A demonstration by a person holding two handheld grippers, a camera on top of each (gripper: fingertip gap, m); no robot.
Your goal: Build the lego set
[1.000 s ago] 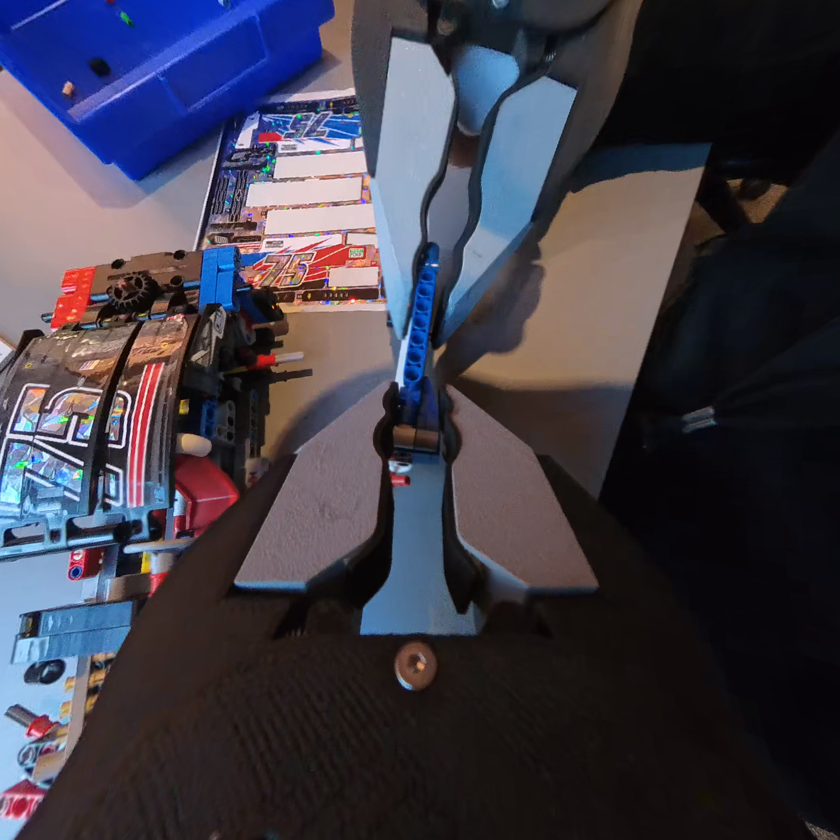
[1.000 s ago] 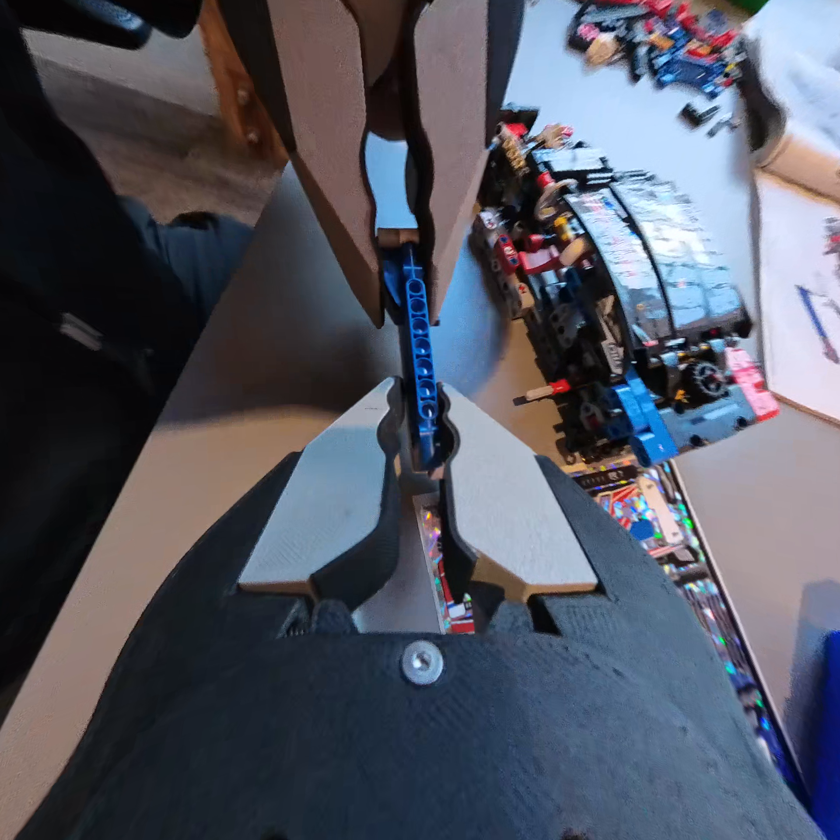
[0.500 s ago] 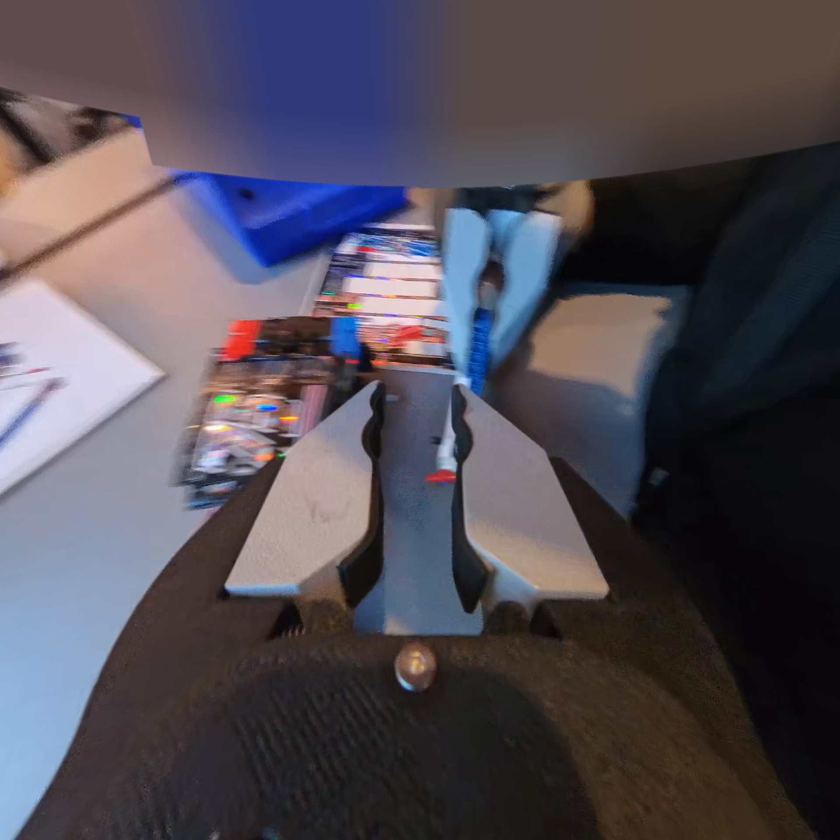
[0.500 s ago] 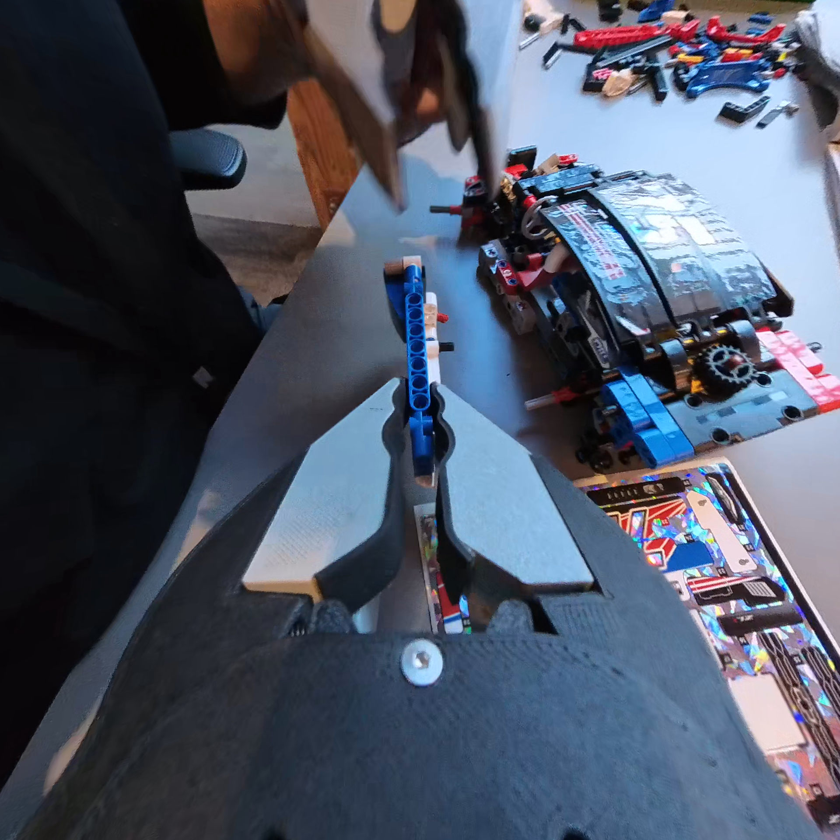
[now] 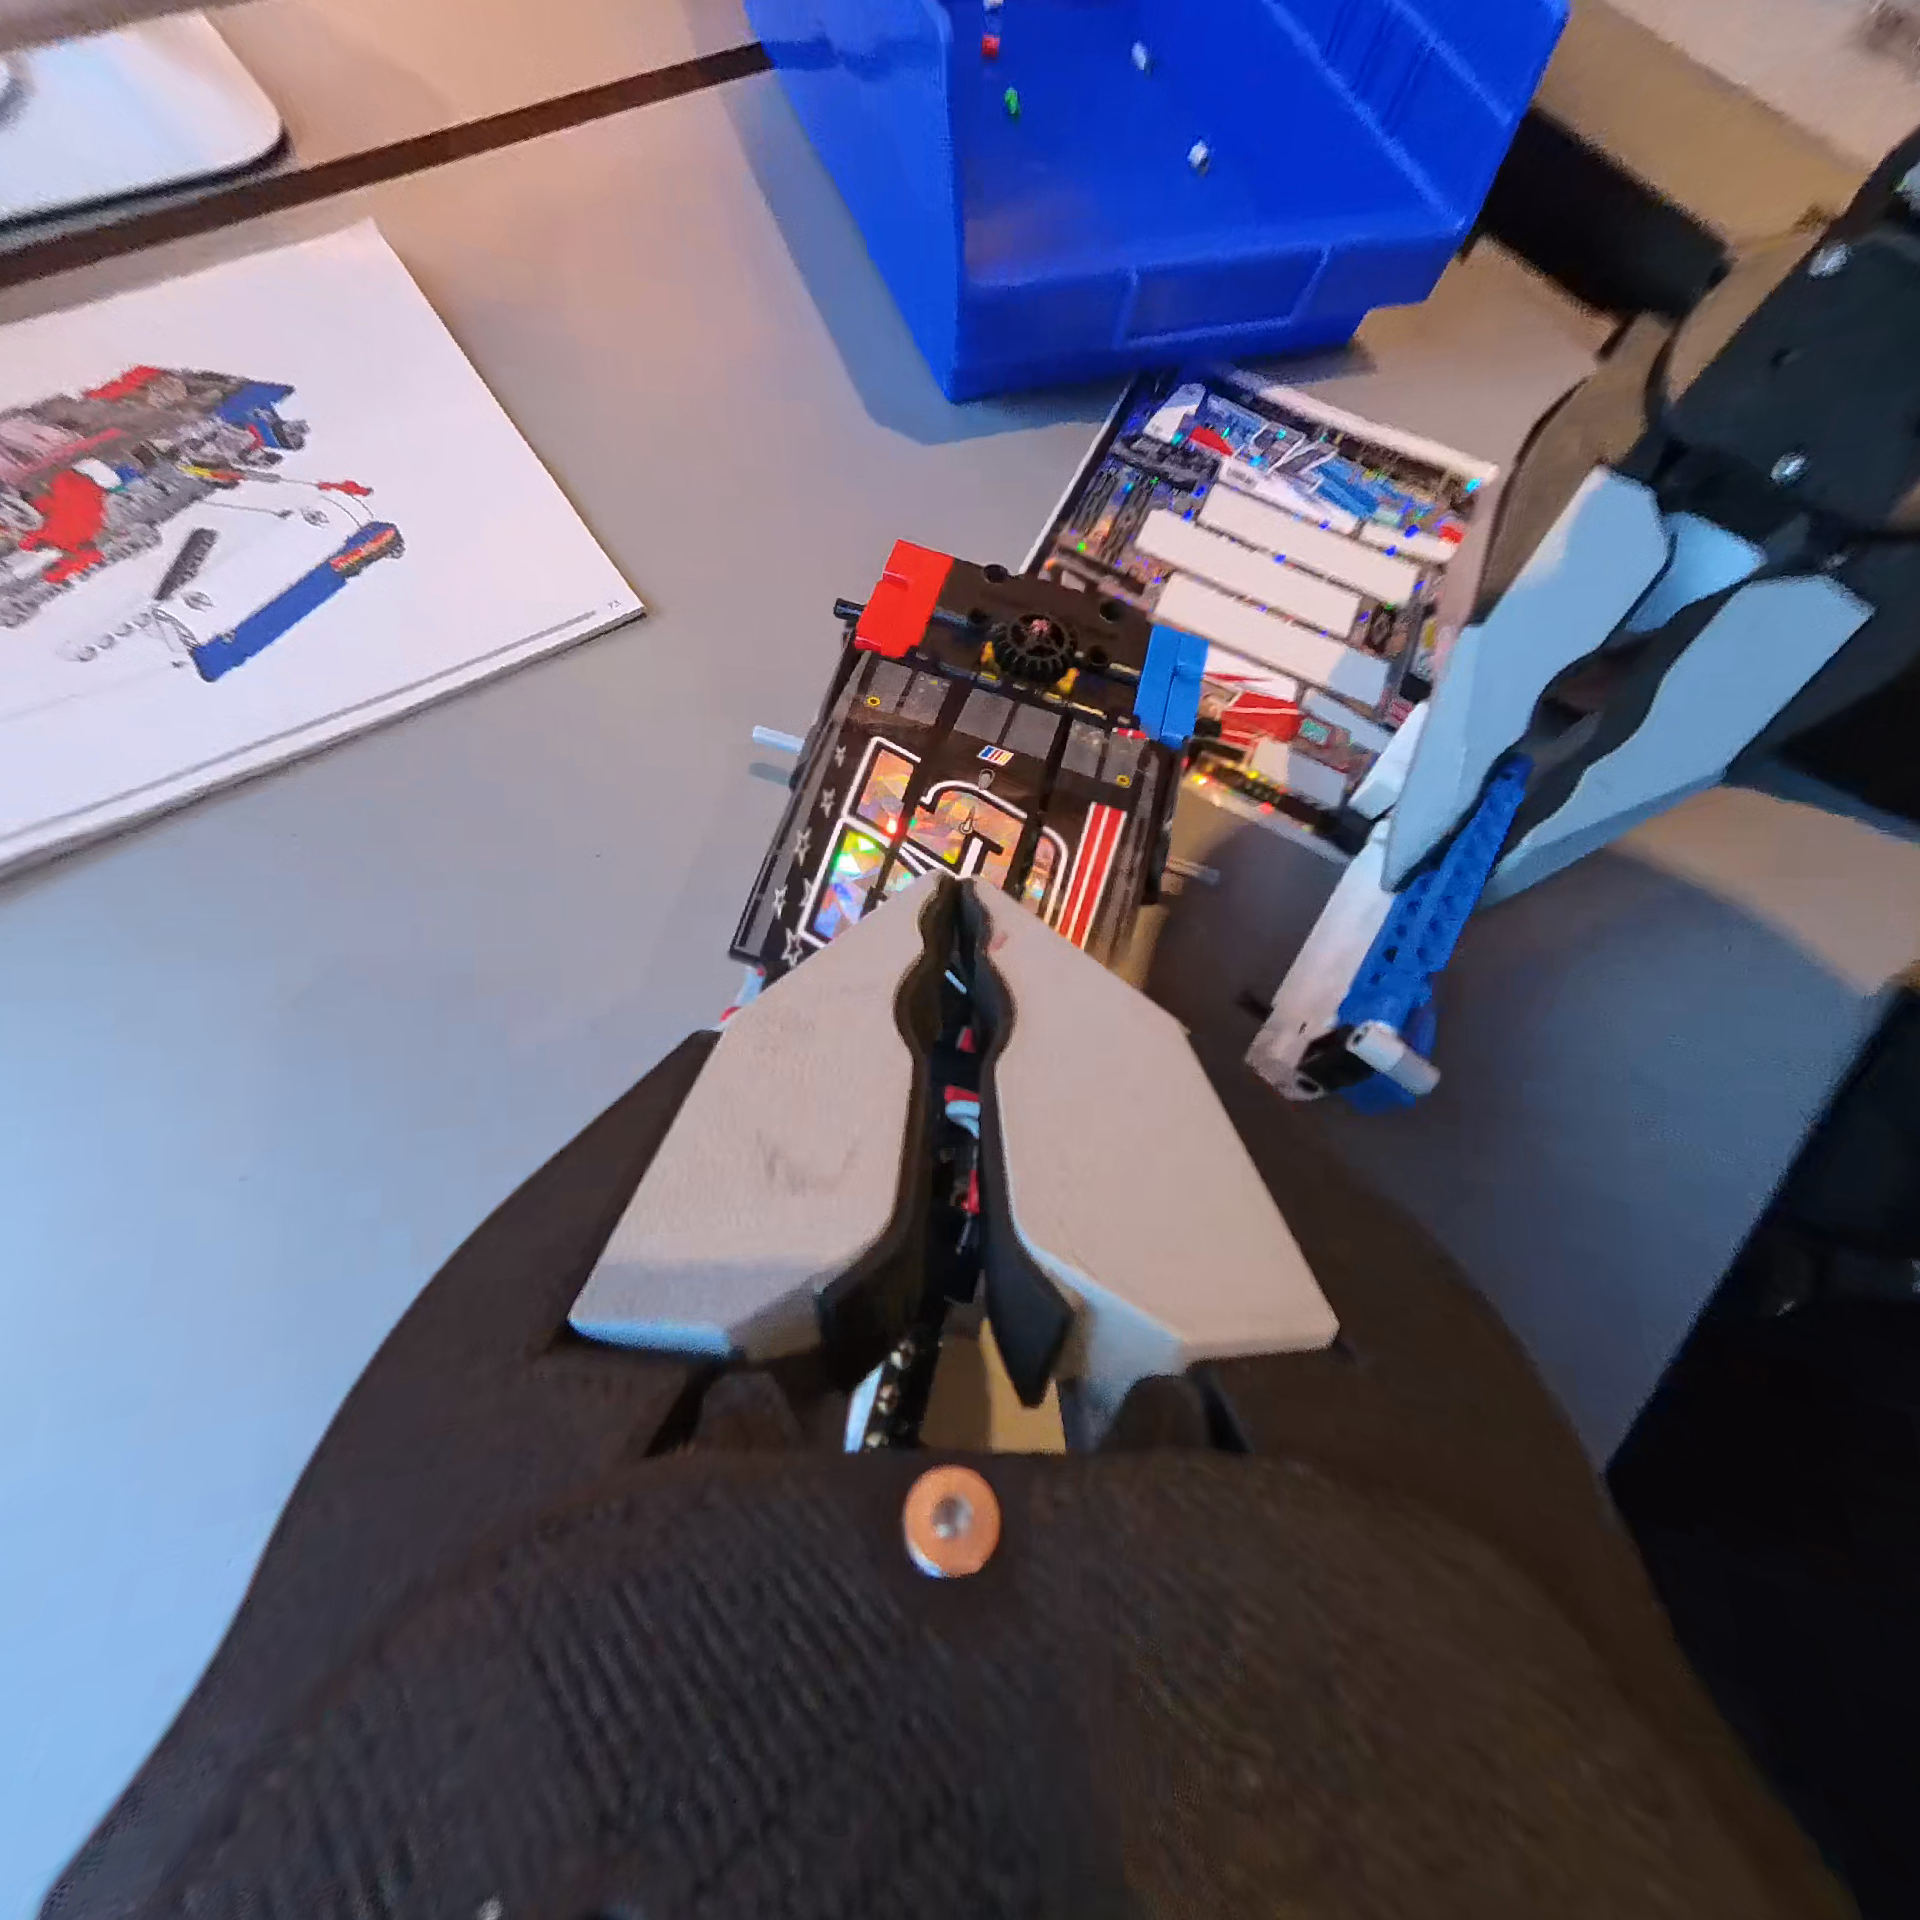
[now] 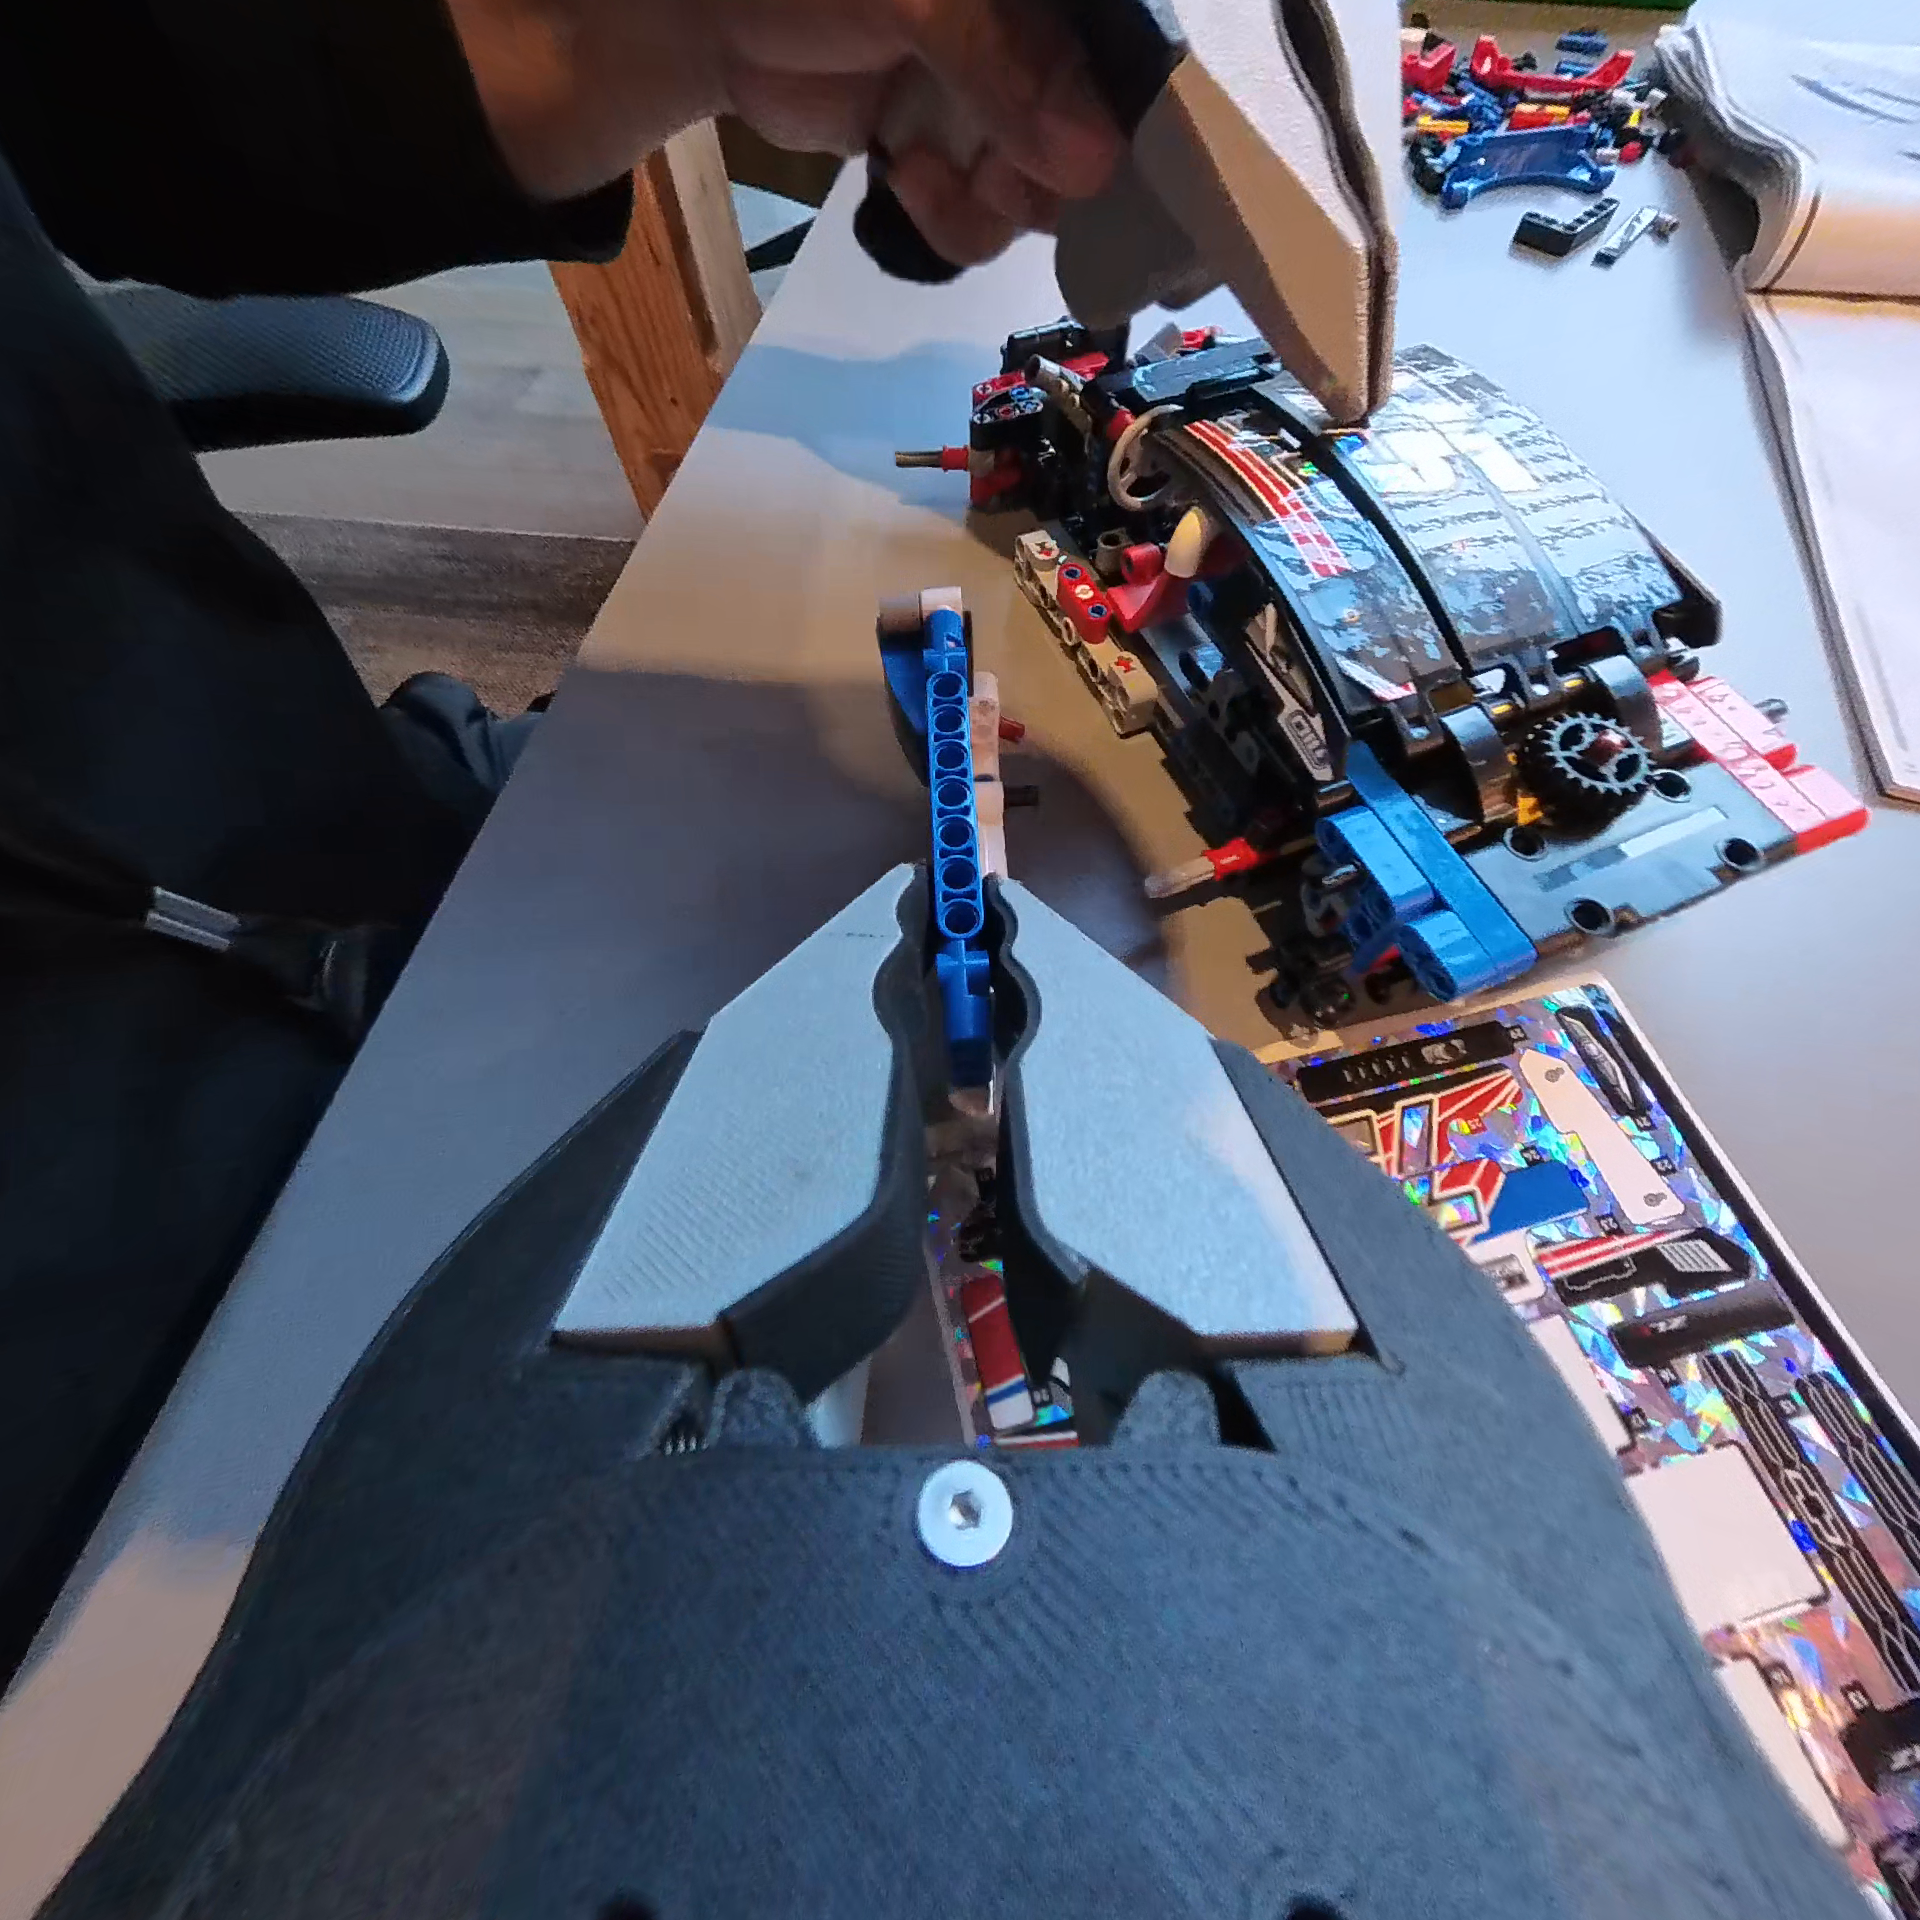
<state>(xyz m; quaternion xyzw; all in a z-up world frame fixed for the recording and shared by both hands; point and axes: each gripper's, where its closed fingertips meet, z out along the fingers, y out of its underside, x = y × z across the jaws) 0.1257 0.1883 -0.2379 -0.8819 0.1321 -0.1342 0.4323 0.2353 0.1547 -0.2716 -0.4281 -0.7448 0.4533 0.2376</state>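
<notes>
The part-built lego car (image 5: 987, 790) with black stickered roof panels stands on the grey table. My left gripper (image 5: 956, 896) is shut and empty, its tips resting on the car's roof; it also shows in the right wrist view (image 6: 1356, 407), touching the roof of the car (image 6: 1455, 644). My right gripper (image 6: 956, 896) is shut on one end of a blue beam assembly (image 6: 951, 769) with white and tan parts, held above the table's near edge beside the car. The left wrist view shows the right gripper (image 5: 1449, 883) and the blue beam assembly (image 5: 1423, 925) at right.
A blue bin (image 5: 1143, 208) stands behind the car. A holographic sticker sheet (image 6: 1558, 1195) lies next to the car's blue-and-red end. An open instruction booklet (image 5: 260, 520) lies at left. Loose pieces (image 6: 1507, 94) lie at the far end. The table edge (image 6: 582, 790) runs along my left. My hands' fingertips stand some 12 cm from each other.
My left gripper has let go of the blue beam assembly, swung over to the car and shut, its tips on the roof. My right gripper still holds the assembly.
</notes>
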